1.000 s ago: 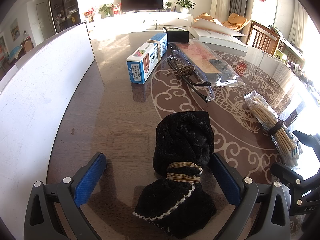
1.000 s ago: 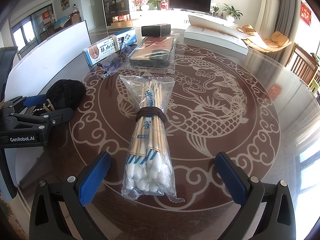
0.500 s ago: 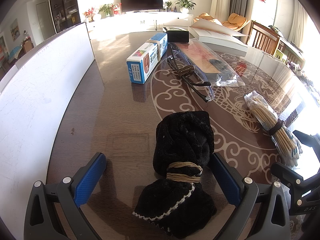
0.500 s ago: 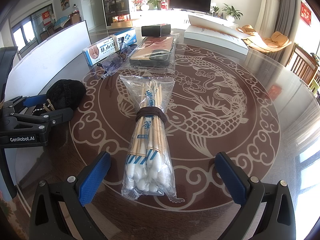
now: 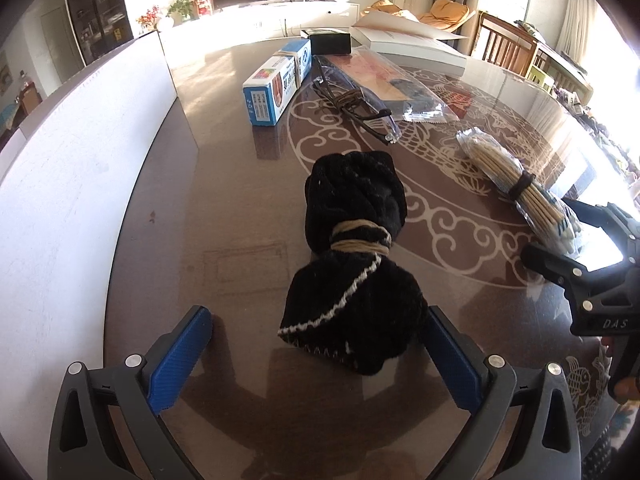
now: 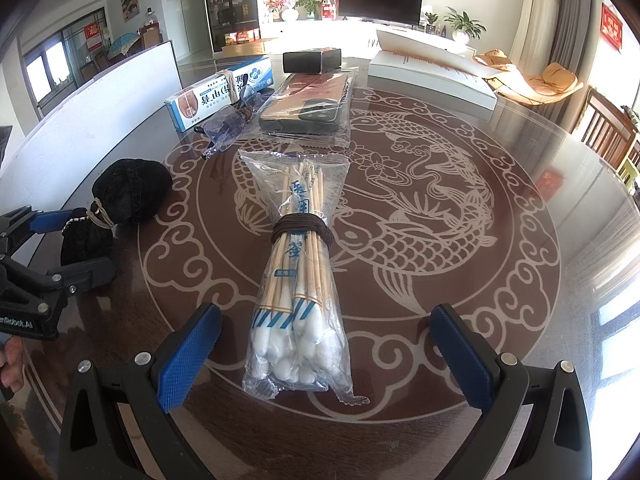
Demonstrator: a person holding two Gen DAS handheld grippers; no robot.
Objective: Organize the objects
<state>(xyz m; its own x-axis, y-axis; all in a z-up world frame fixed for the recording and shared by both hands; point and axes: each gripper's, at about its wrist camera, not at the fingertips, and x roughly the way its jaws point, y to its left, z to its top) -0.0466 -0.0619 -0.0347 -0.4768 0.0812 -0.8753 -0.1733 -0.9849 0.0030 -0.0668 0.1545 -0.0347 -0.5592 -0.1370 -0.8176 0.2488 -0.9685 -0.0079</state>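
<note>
A black cloth bundle (image 5: pixel 356 256), tied round its middle with a tan band, lies on the glass-topped table (image 5: pixel 240 208). My left gripper (image 5: pixel 316 344) is open, and the bundle's near end sits between its blue pads, close to the right one. In the right wrist view a clear bag of cotton swabs (image 6: pixel 300 280), bound with a dark band, lies lengthwise ahead. My right gripper (image 6: pixel 324 356) is open around the bag's cotton-tip end without touching it. The bundle (image 6: pixel 132 188) and left gripper (image 6: pixel 72 244) show at the left of that view.
A white upright board (image 5: pixel 80 160) runs along the table's left side. Farther back lie a blue and white box (image 5: pixel 276 84), bagged glasses (image 5: pixel 360 108), a flat wrapped packet (image 5: pixel 392 80), a black box (image 5: pixel 330 42) and a white box (image 5: pixel 416 50).
My left gripper has drawn back a little, so the black bundle now sits farther ahead between its fingers. The right gripper and the swab bag have not moved.
</note>
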